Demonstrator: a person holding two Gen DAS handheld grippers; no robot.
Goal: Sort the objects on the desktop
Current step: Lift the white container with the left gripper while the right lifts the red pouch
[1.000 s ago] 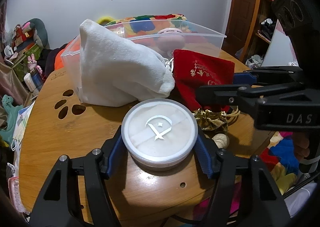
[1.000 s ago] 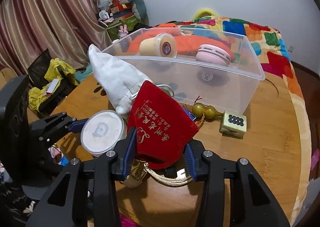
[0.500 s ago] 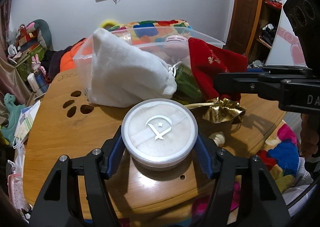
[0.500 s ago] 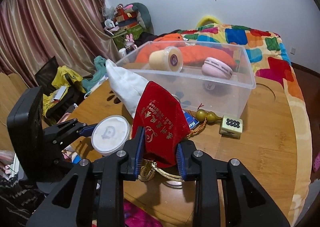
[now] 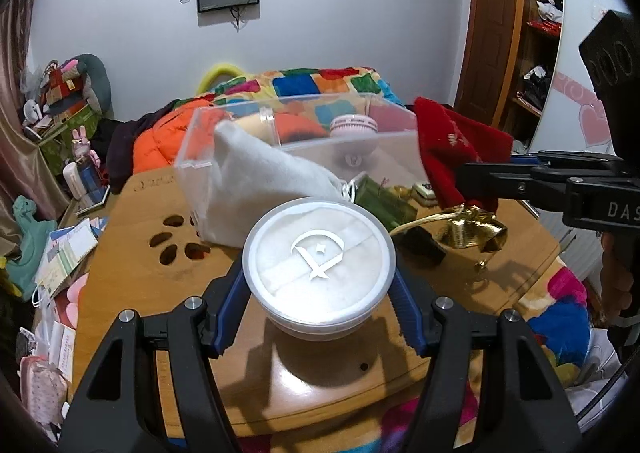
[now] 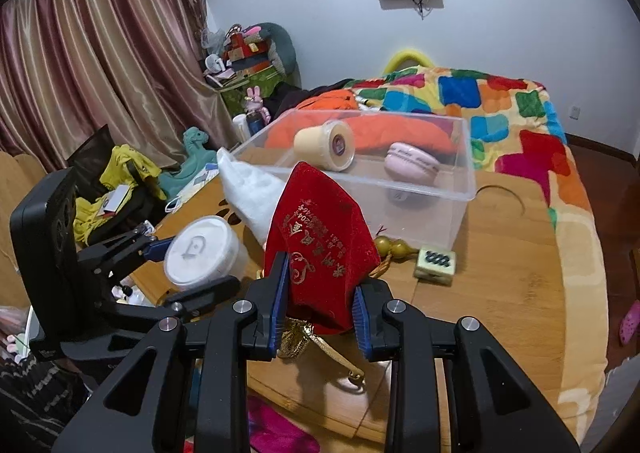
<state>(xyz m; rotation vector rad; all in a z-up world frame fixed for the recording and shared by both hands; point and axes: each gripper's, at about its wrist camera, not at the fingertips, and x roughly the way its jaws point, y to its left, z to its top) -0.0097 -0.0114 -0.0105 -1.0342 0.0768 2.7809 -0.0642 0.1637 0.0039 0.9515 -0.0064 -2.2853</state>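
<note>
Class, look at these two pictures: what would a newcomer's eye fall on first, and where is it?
First, the round white lidded tub, clamped in the left gripper above the wooden table. Next, the red velvet pouch with gold lettering, pinched in the right gripper. Behind both stands the clear plastic bin, holding a pink macaron-shaped case.

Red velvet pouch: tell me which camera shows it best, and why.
The right wrist view. There the red velvet pouch fills the centre, gold lettering facing the lens, pinched between the right gripper fingers. The left wrist view shows it only side-on at the right edge, partly hidden behind the gripper, gold tassel dangling below.
</note>
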